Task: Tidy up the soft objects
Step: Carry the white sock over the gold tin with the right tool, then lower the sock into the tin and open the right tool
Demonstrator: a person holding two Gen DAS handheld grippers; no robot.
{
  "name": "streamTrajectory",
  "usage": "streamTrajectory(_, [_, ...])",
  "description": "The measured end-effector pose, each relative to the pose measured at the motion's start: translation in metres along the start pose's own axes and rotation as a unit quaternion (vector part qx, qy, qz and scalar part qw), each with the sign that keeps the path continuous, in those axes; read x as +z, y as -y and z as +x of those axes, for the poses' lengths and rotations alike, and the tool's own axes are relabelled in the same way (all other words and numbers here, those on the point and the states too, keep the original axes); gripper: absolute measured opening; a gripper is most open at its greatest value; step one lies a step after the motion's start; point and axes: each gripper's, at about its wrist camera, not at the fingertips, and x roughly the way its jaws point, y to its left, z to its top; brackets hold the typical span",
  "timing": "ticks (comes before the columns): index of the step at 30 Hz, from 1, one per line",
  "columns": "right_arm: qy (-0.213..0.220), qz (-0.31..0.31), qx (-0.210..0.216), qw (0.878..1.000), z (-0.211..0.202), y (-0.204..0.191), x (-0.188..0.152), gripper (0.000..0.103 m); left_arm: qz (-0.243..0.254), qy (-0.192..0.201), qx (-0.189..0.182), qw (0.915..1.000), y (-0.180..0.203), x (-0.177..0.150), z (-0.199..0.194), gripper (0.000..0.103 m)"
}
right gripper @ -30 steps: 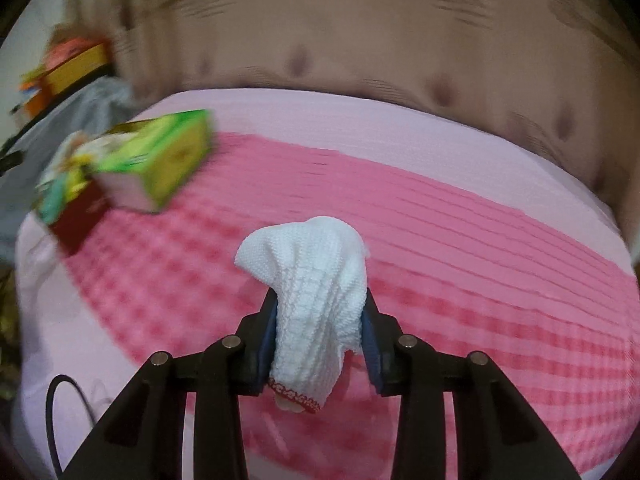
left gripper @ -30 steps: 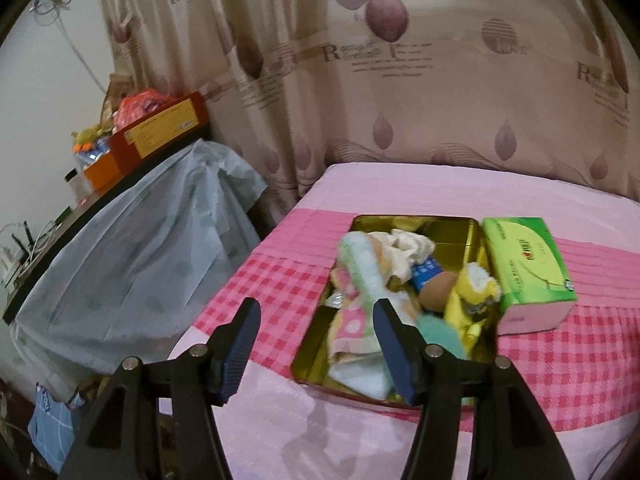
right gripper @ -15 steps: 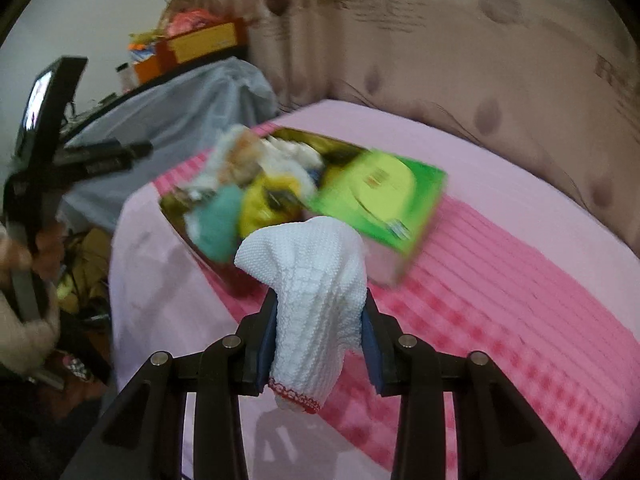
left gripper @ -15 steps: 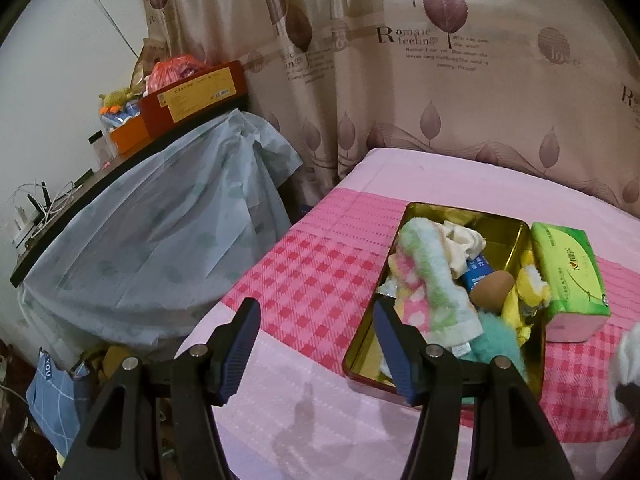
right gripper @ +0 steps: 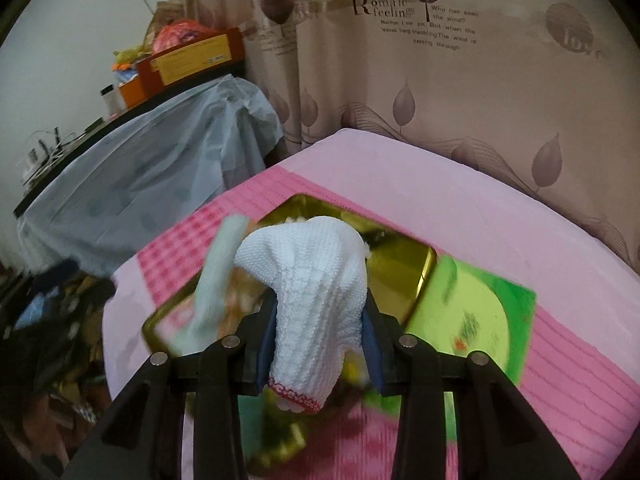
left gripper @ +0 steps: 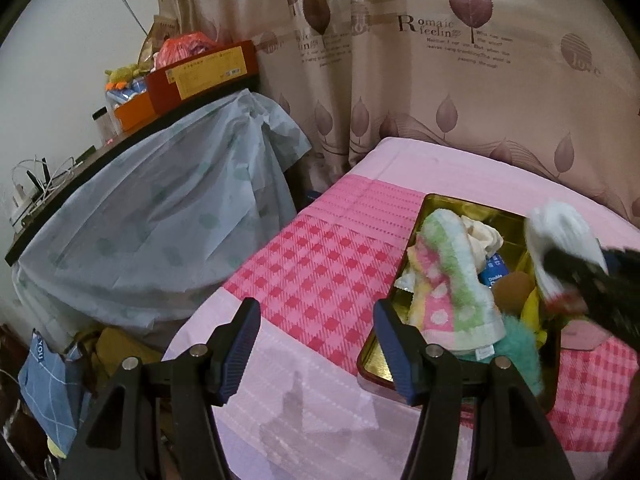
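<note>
Carried across the bed point(right gripper: 500, 216), right tongs point(right gripper: 320, 328) now hang over the gold tin point(right gripper: 400, 268), probably clear of it, clamping the white knit cloth point(right gripper: 312, 280); left tongs point(left gripper: 316, 344) gape empty

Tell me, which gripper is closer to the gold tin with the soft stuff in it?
Right. The right gripper, holding the white knit cloth, is above the gold tin. The left gripper is open beside the tin's near corner.

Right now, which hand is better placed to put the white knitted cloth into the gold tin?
The right. The right gripper is shut on the white knitted cloth and hangs over the gold tin. The left gripper is open and empty, at the tin's near corner.
</note>
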Motion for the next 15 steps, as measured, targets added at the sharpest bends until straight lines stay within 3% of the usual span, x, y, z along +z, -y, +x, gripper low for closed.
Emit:
streamTrajectory(6, [-0.026,0.008,-0.011,1.0,0.041,-0.007,0.016,0.038,-0.003,-0.01,-0.01,0.9999,-0.001,0.0,0.006,0.06])
streamTrajectory(9, [-0.037,0.005,-0.022,0.999,0.054,-0.009,0.012,0.044,-0.003,-0.013,-0.016,0.9998,0.0,0.0,0.008,0.06])
streamTrajectory(13, [-0.032,0.005,-0.029,0.999,0.051,-0.012,0.005,0.074,0.003,-0.012,-0.021,0.9997,0.003,0.001,0.007,0.06])
streamTrajectory(15, [-0.028,0.0,-0.032,0.999,0.043,-0.016,0.002,0.077,0.003,-0.011,-0.028,0.9995,0.004,0.0,0.005,0.06])
